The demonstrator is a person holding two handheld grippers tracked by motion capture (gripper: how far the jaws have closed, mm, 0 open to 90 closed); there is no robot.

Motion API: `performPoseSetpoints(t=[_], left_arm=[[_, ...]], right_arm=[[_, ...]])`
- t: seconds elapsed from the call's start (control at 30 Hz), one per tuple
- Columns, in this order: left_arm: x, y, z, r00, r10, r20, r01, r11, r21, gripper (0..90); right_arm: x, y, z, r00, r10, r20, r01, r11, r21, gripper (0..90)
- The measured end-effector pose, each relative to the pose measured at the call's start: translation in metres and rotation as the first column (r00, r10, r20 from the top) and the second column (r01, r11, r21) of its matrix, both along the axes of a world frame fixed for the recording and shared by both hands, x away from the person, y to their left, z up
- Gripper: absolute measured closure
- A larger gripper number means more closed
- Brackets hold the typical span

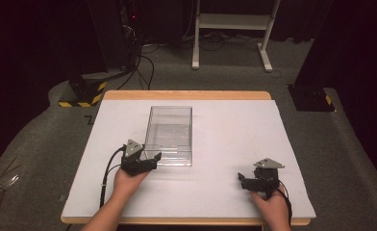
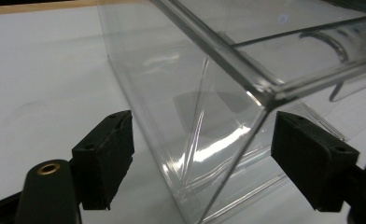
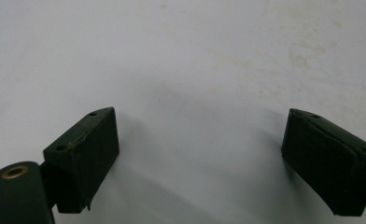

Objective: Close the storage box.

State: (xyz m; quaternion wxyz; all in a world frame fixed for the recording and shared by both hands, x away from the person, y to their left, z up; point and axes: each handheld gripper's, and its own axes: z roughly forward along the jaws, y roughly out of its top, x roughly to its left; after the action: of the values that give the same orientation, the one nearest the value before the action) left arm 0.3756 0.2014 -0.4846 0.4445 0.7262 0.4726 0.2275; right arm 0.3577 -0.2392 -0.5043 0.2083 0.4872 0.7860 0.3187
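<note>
A clear plastic box [image 1: 169, 135] stands on the white counter [image 1: 234, 139], left of the middle, with its long sides running away from the person and its open top facing up; nothing can be seen inside it. The left gripper [image 1: 150, 161] sits at the near left corner of the box, held from behind by the person's left hand [image 1: 129, 180], with its grey three-cornered plate on top and a black cable trailing back along the forearm. In the left gripper view the left gripper [image 2: 202, 149] has its jaws set wide apart, and the near corner of the clear plastic box [image 2: 204, 107] stands up between them: one black pad is out on the counter side of the long wall, the other beside the short near wall, under the rim. Neither pad presses on the plastic; a gap shows on both sides, so the box is framed by the jaws but not gripped. The right gripper [image 1: 240, 179] rests low on the counter near its front right part, well apart from the box, in the person's right hand [image 1: 272, 207], pointing leftward across the surface. In the right gripper view the right gripper [image 3: 200, 154] has its jaws spread wide over bare white counter, with nothing between them and a soft shadow under each pad. A wooden edge borders the counter at the far and near sides.
</note>
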Motion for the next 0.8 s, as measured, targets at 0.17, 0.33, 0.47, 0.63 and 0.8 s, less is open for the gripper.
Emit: performPoseSetpoints(t=[0.17, 0.33, 0.47, 0.63, 0.8], left_arm=[[-0.003, 0.000, 0.002, 0.9999, -0.010, 0.006, 0.010, 0.9999, -0.007, 21.5], [-0.006, 0.002, 0.004, 0.9998, -0.018, 0.002, 0.018, 0.9998, -0.002, 21.4], [-0.011, 0.005, 0.006, 0.9997, -0.025, 0.005, 0.025, 0.9997, -0.005, 21.5], [-0.021, 0.014, 0.005, 0.9991, -0.041, -0.002, 0.041, 0.9991, -0.004, 21.7], [-0.034, 0.028, -0.002, 0.9981, -0.056, -0.025, 0.057, 0.9983, 0.016, 21.8]], right_arm=[[0.000, 0.000, 0.000, 1.0000, 0.000, 0.000, 0.000, 1.000, 0.000, 11.2], [0.000, 0.000, 0.000, 1.0000, 0.000, 0.000, 0.000, 1.000, 0.000, 11.2], [0.000, 0.000, 0.000, 1.0000, 0.000, 0.000, 0.000, 1.000, 0.000, 11.2], [0.000, 0.000, 0.000, 1.0000, 0.000, 0.001, 0.000, 1.000, 0.000, 11.2], [0.000, 0.000, 0.000, 1.0000, 0.000, 0.001, 0.000, 1.000, -0.001, 11.3]])
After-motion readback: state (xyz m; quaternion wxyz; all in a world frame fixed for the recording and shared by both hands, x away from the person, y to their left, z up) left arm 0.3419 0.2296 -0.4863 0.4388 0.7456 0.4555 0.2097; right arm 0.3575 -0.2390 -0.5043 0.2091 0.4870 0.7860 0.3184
